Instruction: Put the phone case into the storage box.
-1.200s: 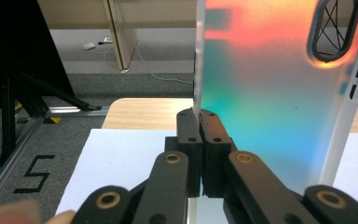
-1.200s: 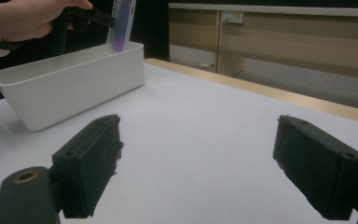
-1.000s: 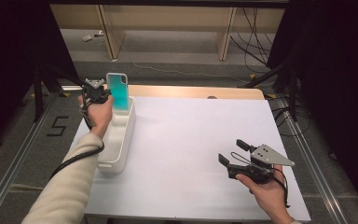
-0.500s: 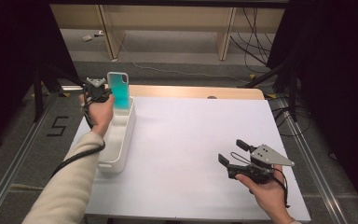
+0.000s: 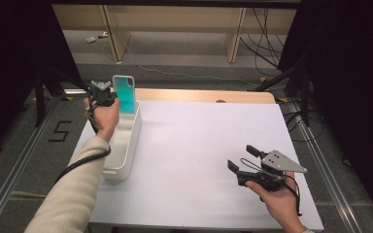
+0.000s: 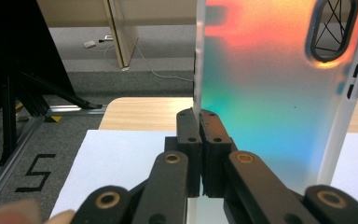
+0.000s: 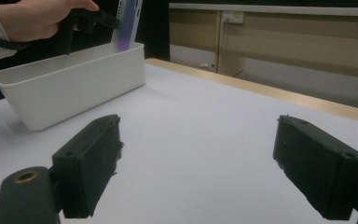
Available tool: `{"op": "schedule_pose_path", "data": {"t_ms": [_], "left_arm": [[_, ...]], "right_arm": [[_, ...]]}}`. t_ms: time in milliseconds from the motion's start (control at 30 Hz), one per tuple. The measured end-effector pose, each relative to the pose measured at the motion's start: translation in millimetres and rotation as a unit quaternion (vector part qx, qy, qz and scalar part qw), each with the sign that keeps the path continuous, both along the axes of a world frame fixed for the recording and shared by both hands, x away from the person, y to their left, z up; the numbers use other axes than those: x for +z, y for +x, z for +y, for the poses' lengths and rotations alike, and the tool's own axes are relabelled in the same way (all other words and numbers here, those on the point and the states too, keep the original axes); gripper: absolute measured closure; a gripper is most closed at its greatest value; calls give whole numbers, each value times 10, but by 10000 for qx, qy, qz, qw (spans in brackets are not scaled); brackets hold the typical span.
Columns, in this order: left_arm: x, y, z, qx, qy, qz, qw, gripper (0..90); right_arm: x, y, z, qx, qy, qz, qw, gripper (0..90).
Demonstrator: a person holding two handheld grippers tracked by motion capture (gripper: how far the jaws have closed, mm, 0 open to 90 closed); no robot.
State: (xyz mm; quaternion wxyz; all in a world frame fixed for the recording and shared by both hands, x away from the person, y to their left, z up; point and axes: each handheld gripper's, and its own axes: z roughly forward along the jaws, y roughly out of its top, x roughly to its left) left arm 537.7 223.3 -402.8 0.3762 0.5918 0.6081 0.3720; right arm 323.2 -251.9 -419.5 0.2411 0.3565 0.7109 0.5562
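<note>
My left gripper [image 5: 112,97] is shut on the edge of a phone case [image 5: 125,94], teal in the high view and shading from orange to teal in the left gripper view [image 6: 270,88]. The case stands upright over the far end of a white bin [image 5: 125,145] at the table's left. Close up, the black jaws [image 6: 199,122] pinch the case's left rim. My right gripper [image 5: 240,158] rests open near the table's front right, nothing between its pads [image 7: 88,168]. From there the bin [image 7: 65,88] and the case [image 7: 128,23] appear at upper left.
A white sheet [image 5: 199,145] covers the table; a wooden edge [image 5: 204,95] runs along the far side. Wooden furniture legs and cables stand on the floor beyond. A floor mark "5" [image 5: 59,131] lies left of the table.
</note>
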Motion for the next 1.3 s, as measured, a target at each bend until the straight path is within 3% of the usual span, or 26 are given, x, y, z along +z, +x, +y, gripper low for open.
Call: {"op": "schedule_pose_path", "data": {"t_ms": [1300], "left_arm": [[-92, 68, -54, 33, 106, 125, 9999, 875]], "right_arm": [[-4, 0, -5, 1, -31, 10, 10000, 161]]}}
